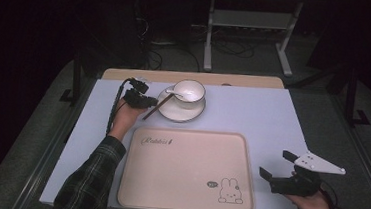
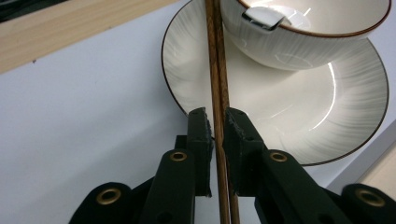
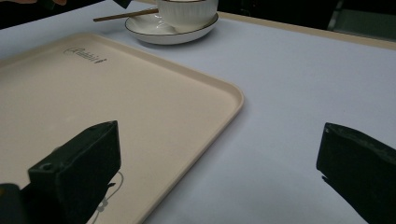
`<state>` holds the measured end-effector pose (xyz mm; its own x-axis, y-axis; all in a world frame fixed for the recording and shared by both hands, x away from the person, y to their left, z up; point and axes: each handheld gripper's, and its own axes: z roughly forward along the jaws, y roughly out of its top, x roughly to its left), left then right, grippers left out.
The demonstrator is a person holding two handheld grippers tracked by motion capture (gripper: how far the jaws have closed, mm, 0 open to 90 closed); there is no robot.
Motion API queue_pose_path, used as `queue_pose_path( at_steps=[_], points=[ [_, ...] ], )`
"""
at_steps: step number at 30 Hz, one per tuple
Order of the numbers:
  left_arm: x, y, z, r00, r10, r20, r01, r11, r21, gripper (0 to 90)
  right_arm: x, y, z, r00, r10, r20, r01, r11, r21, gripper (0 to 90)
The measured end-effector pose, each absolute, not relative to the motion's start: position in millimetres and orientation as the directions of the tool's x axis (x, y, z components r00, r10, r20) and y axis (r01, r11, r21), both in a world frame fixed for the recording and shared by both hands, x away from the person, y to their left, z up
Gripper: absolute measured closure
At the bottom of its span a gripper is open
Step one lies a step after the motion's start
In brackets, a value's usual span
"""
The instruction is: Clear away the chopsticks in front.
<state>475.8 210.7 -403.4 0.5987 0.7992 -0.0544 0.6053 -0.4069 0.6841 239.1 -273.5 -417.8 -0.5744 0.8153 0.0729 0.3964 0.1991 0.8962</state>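
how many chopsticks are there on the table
2, a pair, side by side, clamped between the left gripper jaws; their far ends lie on the plate against the bowl.

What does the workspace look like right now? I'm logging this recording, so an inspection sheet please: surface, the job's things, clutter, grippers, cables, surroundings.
Surface: pale table, wooden strip at its far edge.
Job's things: beige tray with a rabbit print, nothing lying on it; white bowl with a spoon in it stands on a plate; chopsticks lean on the plate's rim.
Clutter: nothing seen.
Grippers: left gripper closed on the chopsticks; right gripper open, right of the tray, holding nothing.
Cables: a black one trails from the left gripper; more on the floor beyond.
Surroundings: dark room, grey frame behind the table.
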Motion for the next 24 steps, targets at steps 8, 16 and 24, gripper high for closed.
queue_pose_path(
  at_steps=[8, 16, 24],
  points=[
    [475.5, 212.6, -409.6, 0.593, 0.802, -0.078, 0.619, -0.391, 0.682, 80.2, 238.8, -273.7, -417.8, -0.573, 0.816, 0.072, 0.396, 0.199, 0.896, 0.0],
    [472.1, 213.9, -412.4, 0.595, 0.799, -0.089, 0.622, -0.388, 0.680, 80.2, 238.9, -273.4, -417.9, -0.575, 0.815, 0.070, 0.396, 0.202, 0.896, 0.0],
    [469.4, 215.3, -419.9, 0.595, 0.798, -0.095, 0.634, -0.394, 0.666, 81.3, 238.7, -272.8, -417.8, -0.575, 0.815, 0.070, 0.396, 0.202, 0.896, 0.0]
  ],
)
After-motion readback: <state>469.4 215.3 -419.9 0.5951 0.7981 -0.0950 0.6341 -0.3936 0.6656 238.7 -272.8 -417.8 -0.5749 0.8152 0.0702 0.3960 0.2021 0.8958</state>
